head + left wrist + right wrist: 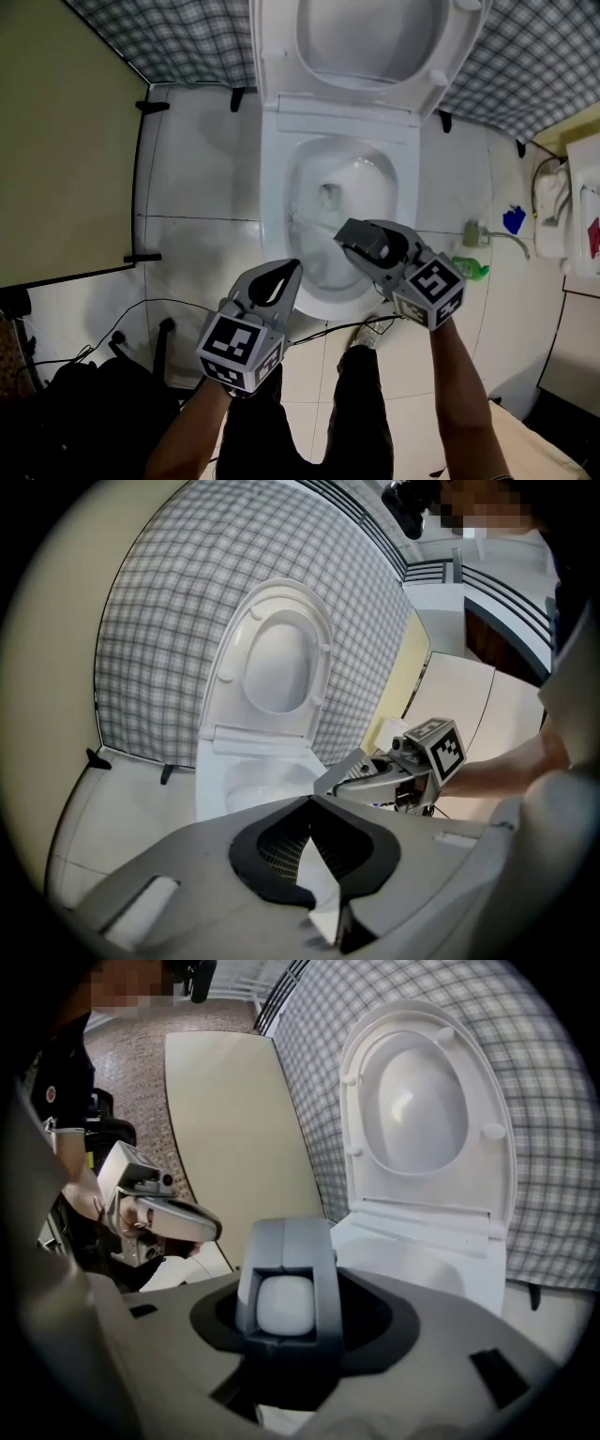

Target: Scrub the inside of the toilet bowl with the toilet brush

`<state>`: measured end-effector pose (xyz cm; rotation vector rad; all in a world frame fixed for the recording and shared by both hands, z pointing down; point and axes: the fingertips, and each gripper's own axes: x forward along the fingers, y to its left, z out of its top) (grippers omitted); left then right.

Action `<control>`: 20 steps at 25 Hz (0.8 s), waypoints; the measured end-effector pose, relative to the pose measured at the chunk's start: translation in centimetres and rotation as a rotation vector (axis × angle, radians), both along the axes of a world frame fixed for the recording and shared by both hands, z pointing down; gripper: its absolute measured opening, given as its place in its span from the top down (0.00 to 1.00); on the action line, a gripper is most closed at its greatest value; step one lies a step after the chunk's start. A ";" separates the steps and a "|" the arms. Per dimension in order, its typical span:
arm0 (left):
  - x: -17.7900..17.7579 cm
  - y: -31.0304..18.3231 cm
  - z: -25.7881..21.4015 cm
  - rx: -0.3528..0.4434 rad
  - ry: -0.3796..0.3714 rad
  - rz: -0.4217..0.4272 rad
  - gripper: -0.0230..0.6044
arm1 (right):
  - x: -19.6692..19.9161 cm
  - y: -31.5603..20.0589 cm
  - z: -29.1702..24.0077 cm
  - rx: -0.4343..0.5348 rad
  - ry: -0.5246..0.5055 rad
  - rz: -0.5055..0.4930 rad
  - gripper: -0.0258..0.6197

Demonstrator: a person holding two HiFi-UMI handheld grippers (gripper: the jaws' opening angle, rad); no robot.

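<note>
Right tool (347, 240), lower centre, clamps the white toilet brush handle (284, 1304); left tool (293, 270) is closed and empty; a twisting handle could fling water past the toilet bowl (274, 206).

One toilet (272, 183), one toilet brush (284, 1305), two grippers (left gripper (294, 266), right gripper (345, 234)), apparently one green bottle (472, 269).

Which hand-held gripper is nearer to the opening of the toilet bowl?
Right. The right hand-held gripper hangs over the front rim of the toilet bowl; the left hand-held gripper is beside the front left edge, outside the opening.
</note>
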<state>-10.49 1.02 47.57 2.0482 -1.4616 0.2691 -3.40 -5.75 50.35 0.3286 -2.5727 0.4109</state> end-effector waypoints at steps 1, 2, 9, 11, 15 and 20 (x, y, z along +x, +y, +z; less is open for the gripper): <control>0.2 0.1 0.1 -0.004 -0.002 0.001 0.95 | 0.5 0.6 0.1 -0.008 0.010 -0.032 0.61; 0.2 0.2 0.2 -0.007 -0.005 0.001 0.95 | 0.9 1.1 0.3 -0.017 0.019 -0.067 0.61; 1.5 1.0 0.7 -0.036 -0.014 -0.008 0.95 | 4.0 4.9 -0.4 -0.090 0.054 -0.262 0.61; 2.1 1.0 0.7 -0.040 -0.010 -0.005 0.95 | 5.2 5.5 -0.6 -0.096 0.076 -0.307 0.61; 3.3 0.9 0.6 -0.044 0.000 0.006 0.95 | 6.7 5.5 -1.3 -0.110 0.112 -0.379 0.61; 3.6 1.2 0.6 -0.045 0.000 0.019 0.95 | 7.9 5.5 -1.6 -0.085 0.175 -0.387 0.61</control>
